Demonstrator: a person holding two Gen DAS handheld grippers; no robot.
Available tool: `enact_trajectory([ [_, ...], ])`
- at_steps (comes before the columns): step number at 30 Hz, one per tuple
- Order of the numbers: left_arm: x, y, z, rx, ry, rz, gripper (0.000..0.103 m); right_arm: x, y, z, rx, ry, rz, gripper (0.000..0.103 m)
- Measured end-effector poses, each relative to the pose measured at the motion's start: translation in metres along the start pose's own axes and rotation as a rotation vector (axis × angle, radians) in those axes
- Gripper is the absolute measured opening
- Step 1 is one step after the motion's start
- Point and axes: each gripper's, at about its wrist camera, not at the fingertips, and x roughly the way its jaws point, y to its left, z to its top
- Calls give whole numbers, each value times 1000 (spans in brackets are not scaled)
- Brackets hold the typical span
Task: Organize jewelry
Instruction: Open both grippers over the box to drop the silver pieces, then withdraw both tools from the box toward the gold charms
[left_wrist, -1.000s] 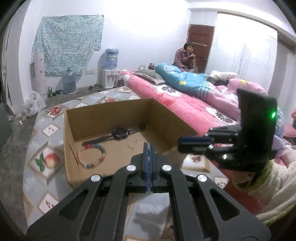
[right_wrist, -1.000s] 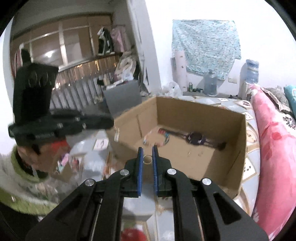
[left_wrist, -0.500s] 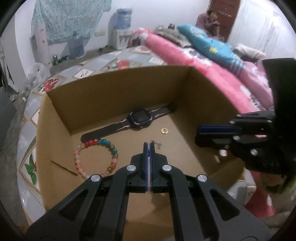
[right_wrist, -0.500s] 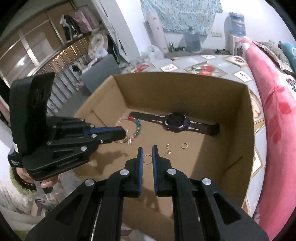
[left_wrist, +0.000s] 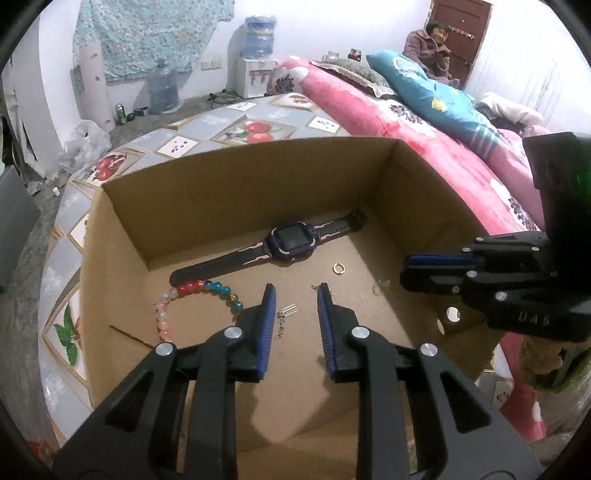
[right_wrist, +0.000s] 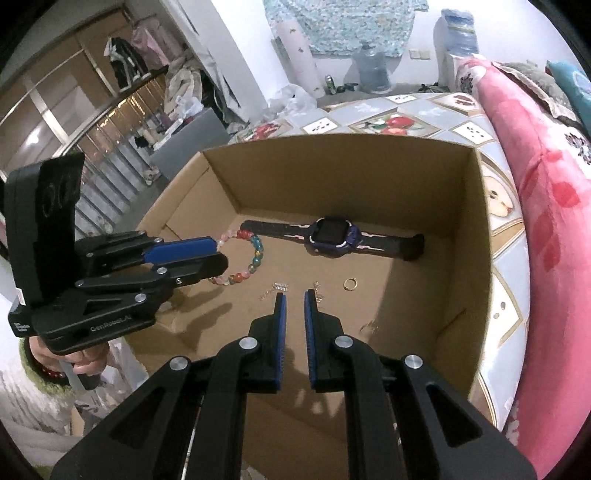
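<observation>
An open cardboard box (left_wrist: 240, 151) (right_wrist: 332, 142) holds a purple watch (left_wrist: 291, 240) (right_wrist: 332, 234), a coloured bead bracelet (left_wrist: 207, 290) (right_wrist: 255, 254), a gold ring (left_wrist: 338, 267) (right_wrist: 350, 283) and a small chain earring (left_wrist: 286, 314) (right_wrist: 280, 286). My left gripper (left_wrist: 295, 291) (right_wrist: 221, 254) hovers over the box floor, its jaws opening with nothing pressed between them; the chain earring lies on the floor below the gap. My right gripper (right_wrist: 294, 297) (left_wrist: 403, 273) is almost shut, with only a thin empty slit. A small hoop (right_wrist: 369, 326) (left_wrist: 382, 286) lies just right of it.
The box stands on a table with a fruit-patterned cloth (left_wrist: 251, 129). A bed with a pink quilt (left_wrist: 388, 122) runs along the right, and a person (left_wrist: 432, 40) sits at its far end. A hand (right_wrist: 85, 365) holds the left gripper. Box walls enclose both grippers.
Both grippers came forward and down into the box. The left jaws went from shut to parted. The small hoop between the right pads is gone from the gap and lies on the box floor.
</observation>
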Motion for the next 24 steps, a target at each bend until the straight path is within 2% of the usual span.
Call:
enact_trajectory([
  [5, -27, -3, -5, -1, -64, -3, 28, -26, -1, -4, 30, -66, 21, 11],
  [9, -60, -8, -17, 6, -139, -15, 38, -58, 3, -14, 35, -145, 46, 14],
  [10, -68, -10, -22, 6, -156, -23, 41, -67, 4, -18, 34, -167, 48, 17],
  [12, -81, -13, -31, 9, -179, -39, 48, -89, 9, -32, 27, -227, 46, 30],
  [16, -109, -21, -60, 20, -228, -68, 64, -125, 17, -62, -1, -319, 21, 43],
  [18, -118, -26, -73, 30, -239, -85, 69, -140, 23, -82, -21, -357, -16, 56],
  [21, -123, -38, -99, 57, -233, -124, 79, -148, 33, -114, -42, -369, -79, 69],
  [24, -110, -55, -126, 92, -179, -129, 84, -132, 39, -145, -42, -305, -165, 75],
])
